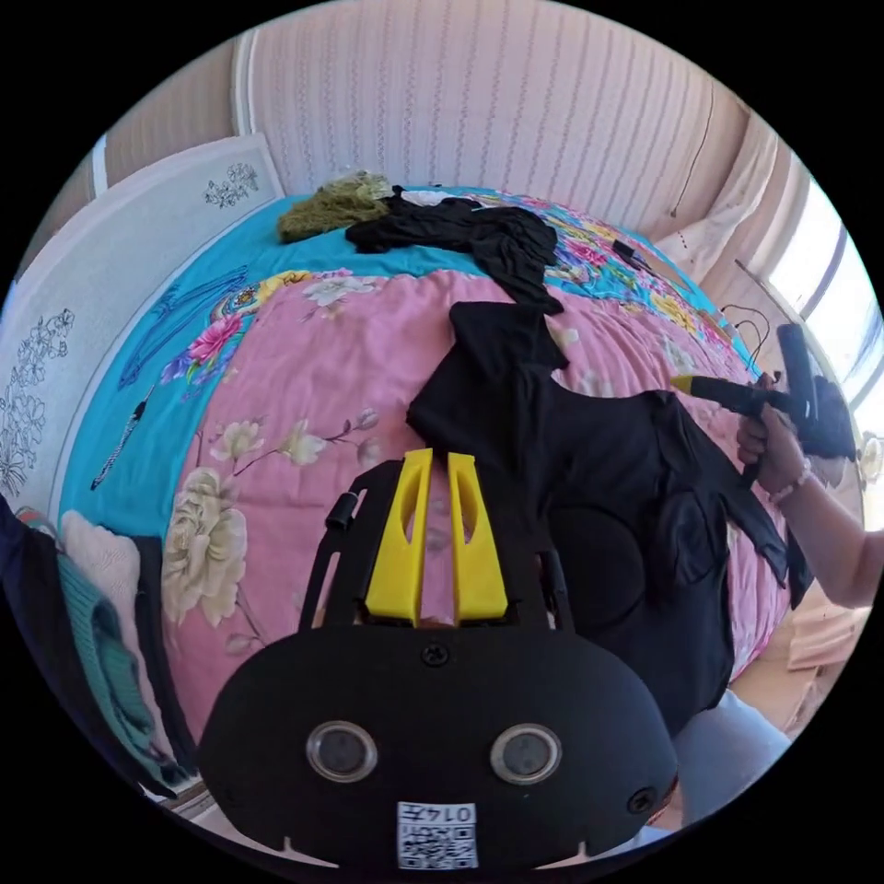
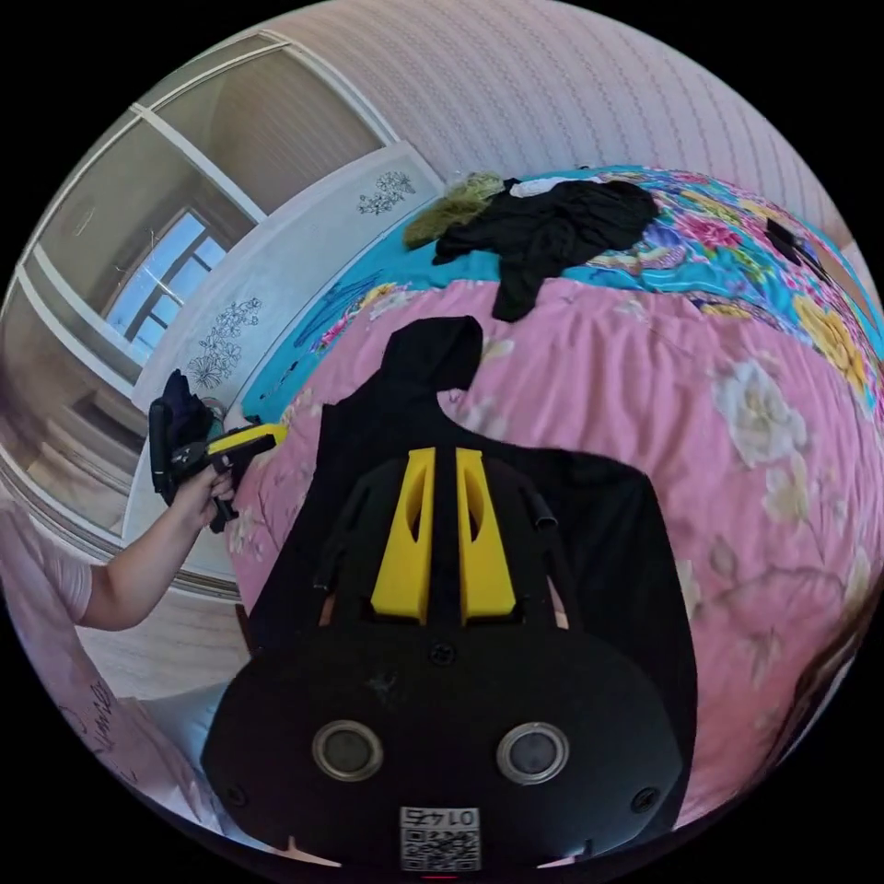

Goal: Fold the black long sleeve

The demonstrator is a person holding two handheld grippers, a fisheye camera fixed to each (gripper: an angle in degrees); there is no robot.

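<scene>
Left gripper view, shirt: the black long sleeve shirt (image 1: 599,497) lies on the pink flowered quilt (image 1: 304,387) of the bed, near the bed's near edge, one sleeve stretched toward the far end, the body rumpled and partly doubled over.
Left gripper view, left gripper (image 1: 438,483): its yellow fingers (image 1: 401,543) stand nearly together with a thin gap, pink quilt showing through; they hold nothing, hovering just beside the shirt.
Left gripper view, other hand: the right gripper (image 1: 686,385) is held by a hand (image 1: 769,451) over the shirt's far side; whether it pinches cloth I cannot tell.
Left gripper view, far end: a second heap of black clothes (image 1: 470,230) and an olive garment (image 1: 336,203) lie on the turquoise sheet.
Right gripper view, right gripper (image 2: 444,465): yellow fingers (image 2: 405,543) close together over the shirt (image 2: 396,387); a grip I cannot confirm.
Right gripper view, left gripper (image 2: 267,435): off the bed's edge, away from the cloth.
Progress: early, I'd judge. The shirt is laid out but not flat; sleeves and body remain to be folded.
</scene>
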